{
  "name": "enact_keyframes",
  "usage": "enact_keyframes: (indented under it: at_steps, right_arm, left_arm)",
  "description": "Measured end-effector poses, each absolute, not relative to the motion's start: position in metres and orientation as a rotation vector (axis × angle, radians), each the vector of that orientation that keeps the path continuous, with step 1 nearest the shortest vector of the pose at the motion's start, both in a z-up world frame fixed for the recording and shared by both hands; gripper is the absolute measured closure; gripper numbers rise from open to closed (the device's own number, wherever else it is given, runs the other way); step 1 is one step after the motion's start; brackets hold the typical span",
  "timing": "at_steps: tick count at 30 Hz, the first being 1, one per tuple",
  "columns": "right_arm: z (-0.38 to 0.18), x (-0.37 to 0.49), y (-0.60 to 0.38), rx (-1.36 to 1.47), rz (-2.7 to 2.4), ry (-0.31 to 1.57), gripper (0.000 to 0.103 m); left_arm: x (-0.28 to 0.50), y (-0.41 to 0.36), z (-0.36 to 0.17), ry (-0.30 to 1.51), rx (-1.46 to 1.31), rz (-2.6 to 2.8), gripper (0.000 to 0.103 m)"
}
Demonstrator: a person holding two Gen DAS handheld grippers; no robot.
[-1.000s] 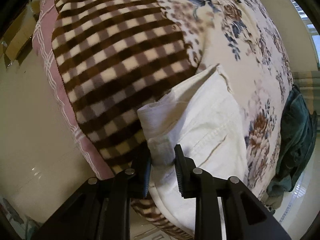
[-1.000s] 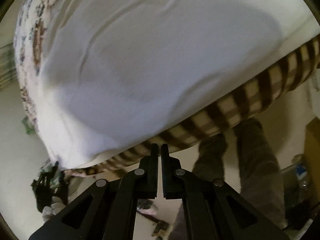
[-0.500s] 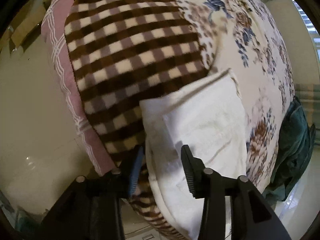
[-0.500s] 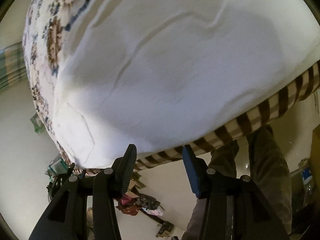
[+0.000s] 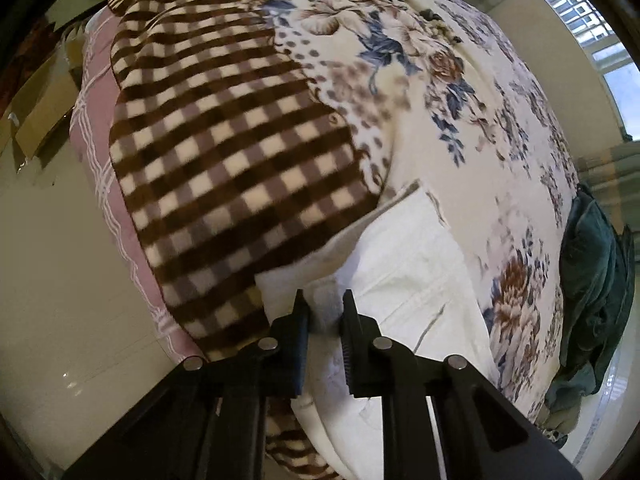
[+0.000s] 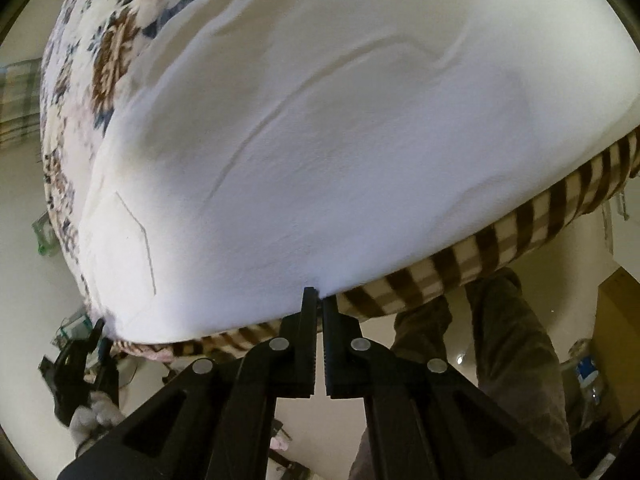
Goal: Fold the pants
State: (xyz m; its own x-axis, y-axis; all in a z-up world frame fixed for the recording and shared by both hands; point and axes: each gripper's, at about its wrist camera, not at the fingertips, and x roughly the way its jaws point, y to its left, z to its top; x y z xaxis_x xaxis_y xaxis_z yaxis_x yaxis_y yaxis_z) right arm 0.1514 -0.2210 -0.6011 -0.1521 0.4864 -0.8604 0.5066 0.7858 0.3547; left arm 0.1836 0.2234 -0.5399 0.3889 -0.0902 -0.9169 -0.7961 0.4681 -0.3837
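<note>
In the left wrist view, the left claw (image 5: 323, 308) sits at the near edge of the bed, its two fingers drawn in on a bunched fold of the white pants (image 5: 404, 264), with cloth filling the narrow gap between them. The pants lie folded on the bed's near right part, partly over the brown checked blanket (image 5: 224, 148) and partly over the floral bedspread (image 5: 460, 92). The checked blanket covers the left half of the bed; a pink sheet (image 5: 96, 152) shows along its left edge, hanging toward the pale floor (image 5: 52, 260). Farther right, a dark green garment (image 5: 596, 276) is heaped at the bed's right side. A window (image 5: 588, 12) shows at the far right.

In the right wrist view, the right claw (image 6: 319, 300) has its fingers almost together, pinching the near hem of the pants (image 6: 340, 140) where it overhangs the checked blanket (image 6: 520, 232). The white cloth fills most of this view, with a few creases and a stitched pocket outline at the near left. The floral bedspread (image 6: 104, 52) shows beyond it at the far left. Below the bed's edge on the right stand the person's legs (image 6: 512, 340) in dark trousers. At the near left, the other claw (image 6: 98, 326) meets the pants' corner.
</note>
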Motion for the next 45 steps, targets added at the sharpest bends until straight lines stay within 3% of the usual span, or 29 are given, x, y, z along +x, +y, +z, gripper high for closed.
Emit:
enact_keyframes:
  at_steps: [3,6,8,10,15,16,17,23,27,28,29,37,44,45]
  right_arm:
    - [-0.615,0.15,-0.231,0.829,-0.009,1.836,0.099]
    - [-0.614,0.147,-0.257,0.884,-0.012,1.831,0.083]
    - [-0.603,0.144,-0.288,0.92,-0.031,1.765,0.057]
    - [-0.592,0.14,-0.328,0.943,-0.088,1.692,0.051]
    - [-0.569,0.122,-0.46,1.013,-0.352,1.483,0.05]
    - [-0.566,0.122,-0.48,1.012,-0.398,1.458,0.05]
    - [-0.563,0.118,-0.514,1.017,-0.469,1.416,0.05]
    - [-0.582,0.117,-0.656,1.055,-0.682,1.279,0.05]
    - [-0.605,0.12,-0.697,1.148,-0.697,1.237,0.052]
    - [-0.607,0.122,-0.697,1.155,-0.695,1.224,0.071]
    - [-0.604,0.125,-0.7,1.138,-0.699,1.208,0.1]
    - [-0.554,0.108,-0.692,1.058,-0.672,1.198,0.101]
    - [-0.59,0.075,-0.704,1.148,-0.665,1.302,0.1]
    - [-0.594,0.072,-0.706,1.162,-0.648,1.3,0.096]
  left_arm:
    - [0.193,0.229,-0.554,1.131,-0.991,0.565,0.091]
    - [0.192,0.228,-0.561,1.188,-1.013,0.577,0.087]
    - [0.192,0.222,-0.546,1.213,-0.969,0.58,0.085]
    - [0.196,0.207,-0.525,1.212,-0.876,0.564,0.083]
    - [0.224,0.14,-0.474,1.187,-0.612,0.488,0.045]
    - [0.231,0.122,-0.469,1.183,-0.564,0.46,0.027]
    - [0.242,0.094,-0.465,1.185,-0.514,0.417,0.018]
    - [0.273,-0.02,-0.497,1.298,-0.491,0.257,0.018]
    - [0.275,-0.102,-0.52,1.375,-0.402,0.187,0.018]
    - [0.274,-0.115,-0.523,1.391,-0.391,0.177,0.018]
    - [0.272,-0.133,-0.532,1.423,-0.369,0.154,0.018]
    - [0.254,-0.185,-0.537,1.514,-0.239,0.087,0.018]
    - [0.254,-0.19,-0.539,1.534,-0.2,0.071,0.018]
    - [0.254,-0.19,-0.54,1.53,-0.195,0.067,0.018]
